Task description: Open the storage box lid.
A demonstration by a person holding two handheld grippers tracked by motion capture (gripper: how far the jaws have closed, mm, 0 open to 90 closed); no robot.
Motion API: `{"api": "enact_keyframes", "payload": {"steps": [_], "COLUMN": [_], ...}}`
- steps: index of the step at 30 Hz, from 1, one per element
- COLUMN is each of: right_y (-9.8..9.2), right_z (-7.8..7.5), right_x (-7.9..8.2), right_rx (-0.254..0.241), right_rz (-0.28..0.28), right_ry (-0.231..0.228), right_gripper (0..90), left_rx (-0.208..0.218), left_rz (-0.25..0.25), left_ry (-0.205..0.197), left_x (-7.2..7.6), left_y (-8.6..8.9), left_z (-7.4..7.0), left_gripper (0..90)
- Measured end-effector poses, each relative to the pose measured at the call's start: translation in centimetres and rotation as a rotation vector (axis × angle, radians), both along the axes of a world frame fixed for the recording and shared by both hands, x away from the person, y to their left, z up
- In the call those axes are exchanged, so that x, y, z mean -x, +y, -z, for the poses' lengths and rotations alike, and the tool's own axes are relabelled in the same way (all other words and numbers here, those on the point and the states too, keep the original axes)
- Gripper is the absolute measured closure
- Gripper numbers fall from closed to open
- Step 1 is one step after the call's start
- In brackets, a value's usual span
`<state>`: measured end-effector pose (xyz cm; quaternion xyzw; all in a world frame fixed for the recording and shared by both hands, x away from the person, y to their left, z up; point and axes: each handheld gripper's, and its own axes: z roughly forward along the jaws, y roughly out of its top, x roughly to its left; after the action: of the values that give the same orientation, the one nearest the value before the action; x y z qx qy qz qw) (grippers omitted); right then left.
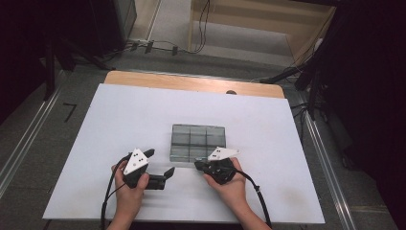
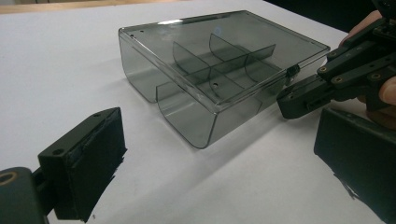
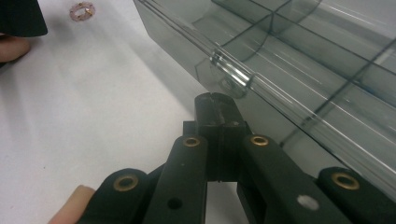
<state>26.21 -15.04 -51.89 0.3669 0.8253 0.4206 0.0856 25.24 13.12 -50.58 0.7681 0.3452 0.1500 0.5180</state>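
A smoky clear plastic box [image 1: 197,142] with inner dividers lies on the white sheet, its lid down. In the left gripper view, the box [image 2: 219,70] has compartments that look empty. My right gripper [image 1: 198,165] is shut with nothing in it, and its tip [image 3: 215,105] sits just short of the small clear latch [image 3: 231,72] on the box's near side. To the left of the box, my left gripper [image 1: 160,164] stands open over bare sheet, its two fingers [image 2: 88,158] wide apart. A small pinkish ring [image 3: 82,8] lies on the sheet near the left gripper.
The white sheet [image 1: 119,124] covers most of a wooden table [image 1: 191,84], with bare room left, right and beyond the box. A small dark spot [image 1: 231,92] sits at the table's far edge. Cables and black stands are on the floor around the table.
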Motion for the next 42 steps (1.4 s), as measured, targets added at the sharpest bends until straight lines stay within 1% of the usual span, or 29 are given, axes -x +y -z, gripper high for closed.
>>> {"api": "enact_keyframes", "payload": {"steps": [2,7,13,21,24,36,38,42], "right_y": [-0.24,-0.70,-0.76,-0.88,-0.88,-0.86,-0.85,-0.96], "right_z": [-0.01,-0.09,-0.32,-0.41,-0.54,-0.54,-0.61,-0.85], "right_x": [0.09,0.26,0.38,0.44,0.47,0.51,0.54,0.56], "right_rx": [0.002,-0.013,-0.029,-0.039,-0.046,-0.057,-0.060,-0.073], "right_rz": [0.009,0.023,0.019,0.009,0.007,-0.002,-0.007,-0.003], "right_ry": [0.002,0.003,-0.022,-0.032,-0.045,-0.043,-0.053,-0.056], "right_gripper": [88.5,88.5,88.5,88.5,88.5,88.5,88.5,88.5], "left_rx": [0.000,0.003,0.001,0.001,0.001,0.004,0.003,0.003], "left_rz": [0.000,-0.001,-0.001,-0.001,-0.001,-0.001,-0.001,-0.001], "left_ry": [0.000,0.000,-0.001,-0.001,-0.001,-0.002,-0.002,-0.002], "left_x": [-0.01,-0.02,-0.01,-0.02,-0.02,-0.02,-0.02,-0.02], "left_y": [0.02,0.02,0.01,0.01,0.00,0.01,0.01,0.00], "left_z": [0.00,0.00,0.00,0.00,0.00,0.00,0.00,0.01], "left_gripper": [1.9,2.0,2.0,1.9,2.0,1.9,2.0,2.0]}}
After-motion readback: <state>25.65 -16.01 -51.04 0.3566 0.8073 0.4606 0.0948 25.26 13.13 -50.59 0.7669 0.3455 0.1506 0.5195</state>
